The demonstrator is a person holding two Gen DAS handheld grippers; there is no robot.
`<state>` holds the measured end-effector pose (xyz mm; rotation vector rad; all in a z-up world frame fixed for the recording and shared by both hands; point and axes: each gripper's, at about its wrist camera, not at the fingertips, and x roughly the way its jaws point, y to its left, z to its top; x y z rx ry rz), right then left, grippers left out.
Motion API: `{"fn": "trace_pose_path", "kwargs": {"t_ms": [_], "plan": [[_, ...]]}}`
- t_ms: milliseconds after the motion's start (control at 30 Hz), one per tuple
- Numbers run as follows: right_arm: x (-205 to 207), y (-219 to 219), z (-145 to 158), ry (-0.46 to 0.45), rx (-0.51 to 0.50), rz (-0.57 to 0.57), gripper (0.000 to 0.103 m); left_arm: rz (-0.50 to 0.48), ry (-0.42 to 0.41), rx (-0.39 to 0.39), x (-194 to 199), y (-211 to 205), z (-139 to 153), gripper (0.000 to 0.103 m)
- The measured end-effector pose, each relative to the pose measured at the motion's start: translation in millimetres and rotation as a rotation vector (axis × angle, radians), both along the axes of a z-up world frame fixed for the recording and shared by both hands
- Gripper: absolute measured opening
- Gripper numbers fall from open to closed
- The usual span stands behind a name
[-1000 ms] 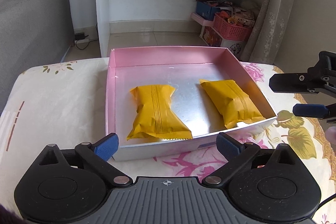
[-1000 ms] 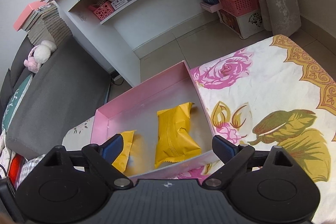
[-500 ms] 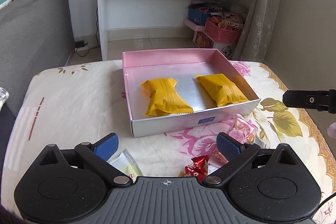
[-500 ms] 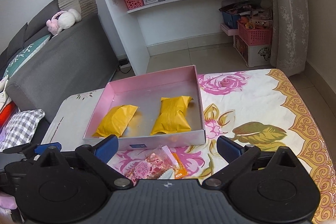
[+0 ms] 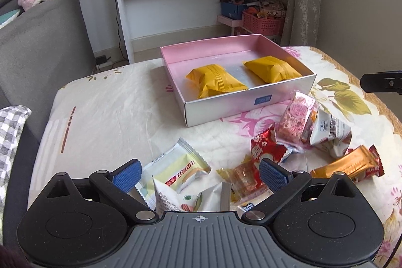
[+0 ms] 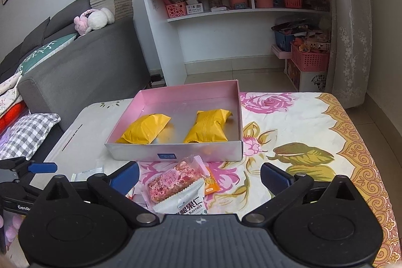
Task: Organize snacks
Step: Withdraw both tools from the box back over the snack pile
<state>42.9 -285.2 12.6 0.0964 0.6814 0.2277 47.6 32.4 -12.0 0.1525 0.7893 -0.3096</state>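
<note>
A pink-lined box (image 5: pixel 241 109) (image 6: pixel 173 152) on the floral cloth holds two yellow packets (image 5: pixel 216 83) (image 5: pixel 272 69), also in the right wrist view (image 6: pixel 144 128) (image 6: pixel 209 127). Loose snacks lie in front of it: a pale green packet (image 5: pixel 178 170), a red packet (image 5: pixel 266 148), a pink bar (image 5: pixel 294 117) (image 6: pixel 173 178), a white kernel packet (image 5: pixel 329 129) (image 6: pixel 188 204) and an orange bar (image 5: pixel 349 165). My left gripper (image 5: pixel 198 173) is open and empty above the pale green and red packets. My right gripper (image 6: pixel 199 176) is open and empty over the pink bar.
A grey sofa (image 6: pixel 83 64) with a checked cushion (image 6: pixel 27 135) stands left of the table. A white shelf unit (image 6: pixel 226 16) and pink baskets (image 6: pixel 310 58) stand behind. The table's right edge (image 6: pixel 361 142) drops to the tiled floor.
Both grippers have pulled back from the box towards the near side of the table. The loose snack pile has come into view beneath them. Both stay open.
</note>
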Motion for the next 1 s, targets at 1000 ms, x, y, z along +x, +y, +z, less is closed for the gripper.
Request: {"fn": "trace_pose_path", "kwargs": {"t_ms": [1000], "plan": [[-38.3, 44.3, -66.4, 0.056, -0.296, 0.352, 0.096, -0.115, 0.041, -0.046, -18.5, 19.4, -37.2, 0.098]]}}
